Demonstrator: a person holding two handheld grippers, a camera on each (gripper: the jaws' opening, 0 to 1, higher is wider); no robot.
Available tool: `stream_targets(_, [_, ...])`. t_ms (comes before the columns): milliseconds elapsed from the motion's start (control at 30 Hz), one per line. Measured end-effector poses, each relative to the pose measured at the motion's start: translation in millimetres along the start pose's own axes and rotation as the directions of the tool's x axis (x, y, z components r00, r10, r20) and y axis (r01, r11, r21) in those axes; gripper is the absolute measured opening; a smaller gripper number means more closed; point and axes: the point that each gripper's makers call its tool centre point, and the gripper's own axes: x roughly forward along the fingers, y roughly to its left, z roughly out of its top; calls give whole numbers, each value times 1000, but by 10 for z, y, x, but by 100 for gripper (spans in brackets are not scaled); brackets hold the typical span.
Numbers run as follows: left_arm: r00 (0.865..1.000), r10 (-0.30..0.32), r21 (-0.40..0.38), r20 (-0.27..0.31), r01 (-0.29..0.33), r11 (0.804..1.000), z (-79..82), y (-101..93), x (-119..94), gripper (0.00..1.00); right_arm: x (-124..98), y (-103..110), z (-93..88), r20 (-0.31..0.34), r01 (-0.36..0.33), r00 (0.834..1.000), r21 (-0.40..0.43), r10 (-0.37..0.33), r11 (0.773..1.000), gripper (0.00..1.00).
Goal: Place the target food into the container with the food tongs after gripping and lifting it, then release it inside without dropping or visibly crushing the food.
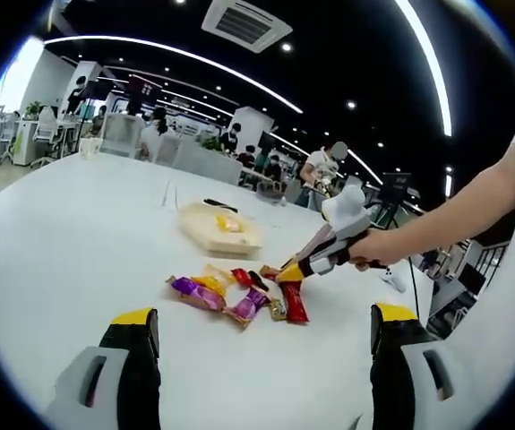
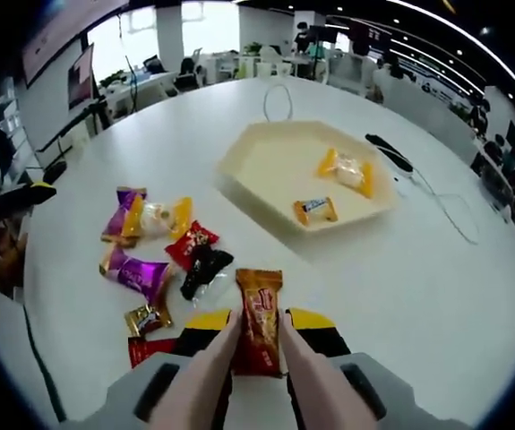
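My right gripper (image 2: 259,315) is shut on a pair of pale pink food tongs (image 2: 205,369). The tongs pinch an orange-brown wrapped candy bar (image 2: 259,309) that stands upright between the yellow-tipped jaws. It is held just above the loose candy pile (image 2: 163,260). Farther on sits the pale hexagonal tray (image 2: 257,161), holding a yellow-wrapped sweet (image 2: 347,170) and a small blue-and-orange one (image 2: 315,209). In the left gripper view my left gripper (image 1: 261,318) is open with nothing in it, near the pile (image 1: 235,296). The right gripper (image 1: 288,271) comes in from the right, in a person's hand, over the pile's right end, short of the tray (image 1: 194,235).
The pile holds purple (image 2: 136,273), red (image 2: 192,242), black (image 2: 205,267) and gold (image 2: 147,318) wrapped candies. A black cable (image 2: 436,193) and a thin wire loop (image 2: 278,103) lie beyond the tray on the round white table (image 2: 436,296). People and desks fill the office behind.
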Motion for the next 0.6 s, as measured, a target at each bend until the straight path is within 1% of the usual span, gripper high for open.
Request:
stream_targets(67, [1000, 5, 0, 5, -5, 1000, 11, 11, 6, 99, 8, -7, 6, 2, 0, 1000, 11, 0, 1000, 21])
stream_targets(100, [1000, 6, -5, 3, -6, 1000, 11, 13, 12, 99, 13, -17, 17, 9, 0, 1000, 51, -1, 999, 21])
stream_targets(133, [1000, 5, -8, 0, -5, 1000, 8, 8, 17, 99, 14, -35, 13, 8, -2, 1000, 70, 1, 998, 21])
stream_targets(167, [1000, 3, -7, -1, -3, 1000, 13, 1, 24, 99, 13, -49, 11, 8, -1, 1000, 72, 1, 997, 21])
stream_targets(267, [1000, -6, -2, -1, 6, 1000, 30, -16, 44, 99, -37, -6, 11, 12, -2, 1000, 54, 1, 999, 21])
stream_targets(333, [1000, -8, -6, 1, 8, 1000, 46, -23, 56, 99, -56, -6, 44, 31, -2, 1000, 41, 0, 999, 22])
stream_targets(433, [1000, -7, -5, 10, 7, 1000, 56, -13, 74, 99, -87, -47, 68, 51, 6, 999, 47, -8, 999, 22])
stream_targets(533, [1000, -12, 1, 2, 12, 1000, 38, -10, 99, 99, -204, -96, 174, 102, 11, 995, 99, -22, 995, 22])
stream_targets(600, [1000, -15, 2, -1, 15, 1000, 44, -17, 100, 99, -239, -107, 199, 118, 10, 993, 111, -23, 994, 22])
